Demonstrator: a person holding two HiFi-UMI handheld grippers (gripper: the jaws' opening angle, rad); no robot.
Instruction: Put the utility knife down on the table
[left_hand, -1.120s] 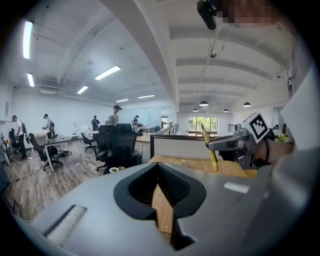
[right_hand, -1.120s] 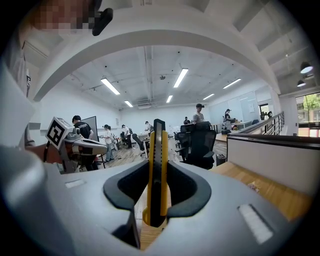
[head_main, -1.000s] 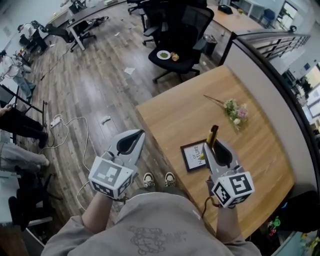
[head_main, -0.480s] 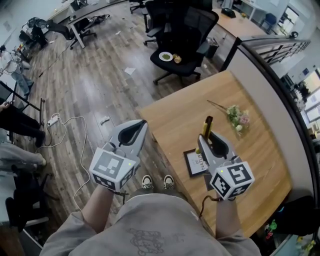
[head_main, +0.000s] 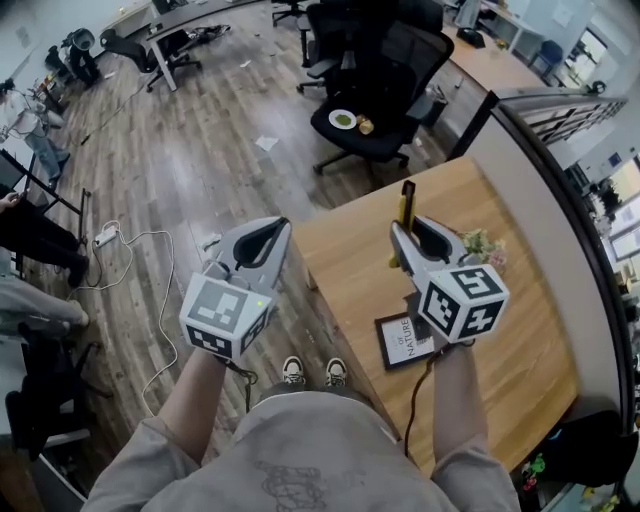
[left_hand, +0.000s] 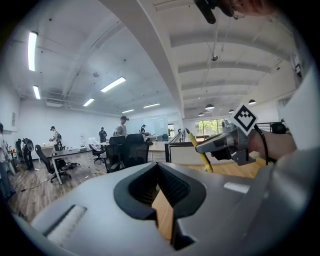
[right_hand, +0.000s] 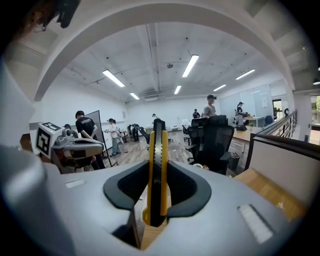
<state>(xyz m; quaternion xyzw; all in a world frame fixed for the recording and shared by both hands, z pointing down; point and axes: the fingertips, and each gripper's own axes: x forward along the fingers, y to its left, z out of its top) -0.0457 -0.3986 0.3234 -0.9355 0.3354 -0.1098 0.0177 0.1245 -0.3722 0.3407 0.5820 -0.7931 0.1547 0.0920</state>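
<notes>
A yellow and black utility knife (head_main: 405, 212) (right_hand: 157, 165) stands up out of my right gripper (head_main: 408, 238) (right_hand: 157, 176), whose jaws are shut on its handle. It hangs in the air above the left part of the wooden table (head_main: 520, 350), not touching it. My left gripper (head_main: 270, 240) (left_hand: 159, 170) is off the table's left side, over the floor, jaws shut with nothing in them. The left gripper view shows the right gripper (left_hand: 201, 148) side-on, with the knife (left_hand: 202, 159) slanting through its tips.
A framed print (head_main: 405, 340) lies on the table under my right wrist. A sprig of flowers (head_main: 482, 246) lies further right. A black office chair (head_main: 375, 95) with a plate on its seat stands beyond the table's far corner. A cable (head_main: 150, 250) trails on the floor.
My right gripper has lifted and moved forward with the knife, from over the framed print to above the table's left part. The left gripper has barely moved.
</notes>
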